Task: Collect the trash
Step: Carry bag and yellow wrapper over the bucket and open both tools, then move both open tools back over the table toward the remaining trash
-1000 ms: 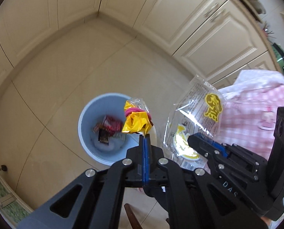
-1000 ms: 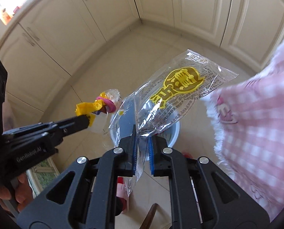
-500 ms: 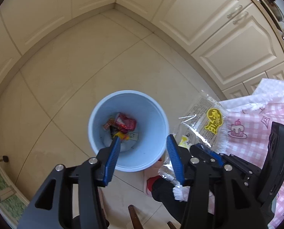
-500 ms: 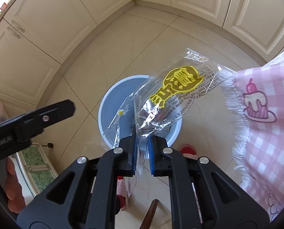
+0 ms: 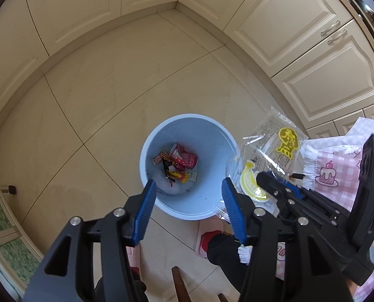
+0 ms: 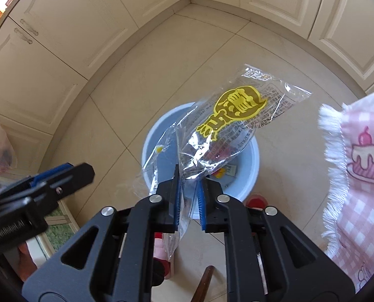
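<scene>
A light blue trash bin (image 5: 207,136) stands on the tiled floor with several wrappers (image 5: 179,163) at its bottom. My left gripper (image 5: 188,190) is open and empty above the bin's near rim. My right gripper (image 6: 189,180) is shut on a clear plastic wrapper with yellow print (image 6: 227,125), held above the bin (image 6: 250,171). The same wrapper (image 5: 270,151) and the right gripper (image 5: 275,188) show at the right of the left wrist view, beside the bin's right rim. The left gripper (image 6: 63,173) shows at the left of the right wrist view.
Cream cabinet doors (image 5: 300,37) line the walls around the floor corner. A pink checked tablecloth with a white fringe (image 6: 358,176) hangs at the right. A red and white slipper (image 5: 207,239) lies by the bin. A brown chair part (image 6: 204,284) is below.
My left gripper opened and let go of the yellow and pink wrapper, which now lies in the bin. Both grippers moved over the bin; the right one still holds the clear wrapper.
</scene>
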